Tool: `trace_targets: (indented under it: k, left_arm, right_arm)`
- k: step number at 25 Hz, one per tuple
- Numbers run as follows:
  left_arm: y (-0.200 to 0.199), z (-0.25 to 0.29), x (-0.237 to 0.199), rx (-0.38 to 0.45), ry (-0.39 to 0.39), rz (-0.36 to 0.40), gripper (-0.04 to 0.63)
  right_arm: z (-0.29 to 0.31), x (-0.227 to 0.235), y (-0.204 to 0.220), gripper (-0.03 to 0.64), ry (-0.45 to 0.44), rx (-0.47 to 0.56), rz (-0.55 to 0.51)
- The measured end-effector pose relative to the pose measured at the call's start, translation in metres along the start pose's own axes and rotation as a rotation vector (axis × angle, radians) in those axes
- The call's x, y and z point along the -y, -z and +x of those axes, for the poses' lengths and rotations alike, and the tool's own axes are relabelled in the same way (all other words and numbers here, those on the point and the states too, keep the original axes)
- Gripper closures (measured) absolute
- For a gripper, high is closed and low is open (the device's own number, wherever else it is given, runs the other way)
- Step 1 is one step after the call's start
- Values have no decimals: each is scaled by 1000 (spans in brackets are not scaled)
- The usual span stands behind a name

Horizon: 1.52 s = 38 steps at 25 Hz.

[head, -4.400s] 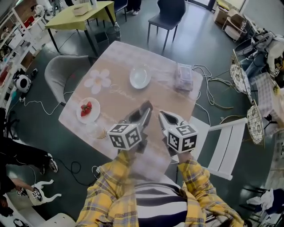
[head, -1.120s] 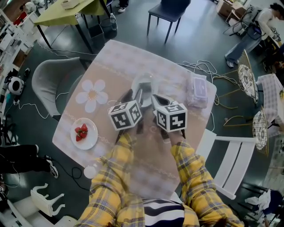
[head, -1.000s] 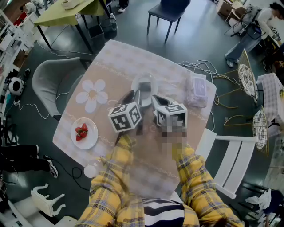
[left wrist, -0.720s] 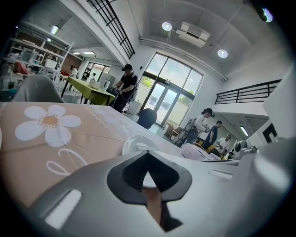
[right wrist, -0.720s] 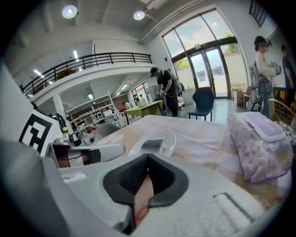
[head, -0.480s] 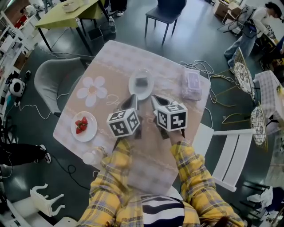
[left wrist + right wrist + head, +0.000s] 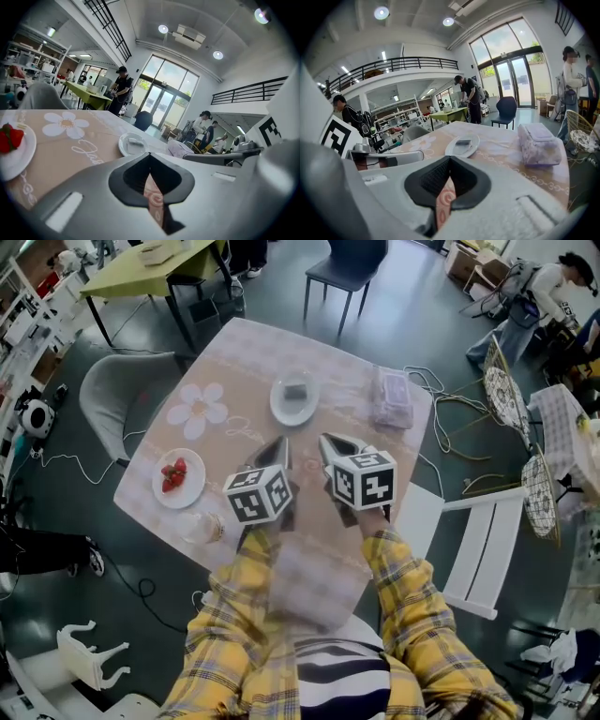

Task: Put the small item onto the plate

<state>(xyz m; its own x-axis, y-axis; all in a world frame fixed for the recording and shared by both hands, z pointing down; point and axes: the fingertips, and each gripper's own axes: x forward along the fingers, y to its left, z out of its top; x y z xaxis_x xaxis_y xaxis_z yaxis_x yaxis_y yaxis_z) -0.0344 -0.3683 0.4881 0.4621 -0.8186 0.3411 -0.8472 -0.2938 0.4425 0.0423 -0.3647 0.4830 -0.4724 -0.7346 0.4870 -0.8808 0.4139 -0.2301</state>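
Observation:
A small dark flat item (image 7: 296, 391) lies on the white plate (image 7: 281, 412) at the far middle of the table. Both grippers hover nearer the person, well short of the plate. My left gripper (image 7: 281, 442) is shut with nothing in it, and my right gripper (image 7: 326, 439) is shut and empty too. The left gripper view looks over the closed left gripper (image 7: 150, 157) at the plate (image 7: 123, 146) and the item (image 7: 134, 142) on it. From the right gripper (image 7: 449, 161) the plate (image 7: 471, 148) with the item (image 7: 462, 142) lies ahead.
A second white plate (image 7: 192, 488) with strawberries (image 7: 174, 473) sits at the table's left. A wrapped tissue pack (image 7: 392, 397) lies at the far right, a clear glass (image 7: 200, 526) at the near left edge. Chairs ring the table; people stand in the background.
Both grippers have drawn back from over the plate toward the person. The small item now shows lying on the plate, free of the jaws.

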Motion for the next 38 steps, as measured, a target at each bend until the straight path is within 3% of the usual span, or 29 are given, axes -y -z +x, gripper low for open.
trace_targets:
  k: [23, 38]
  left_arm:
    - [61, -101, 67, -16, 60, 71, 594]
    - [111, -151, 81, -69, 76, 132, 594]
  right_arm:
    - [-119, -26, 53, 618, 2, 65, -23]
    - [-148, -55, 117, 618, -60, -13, -42]
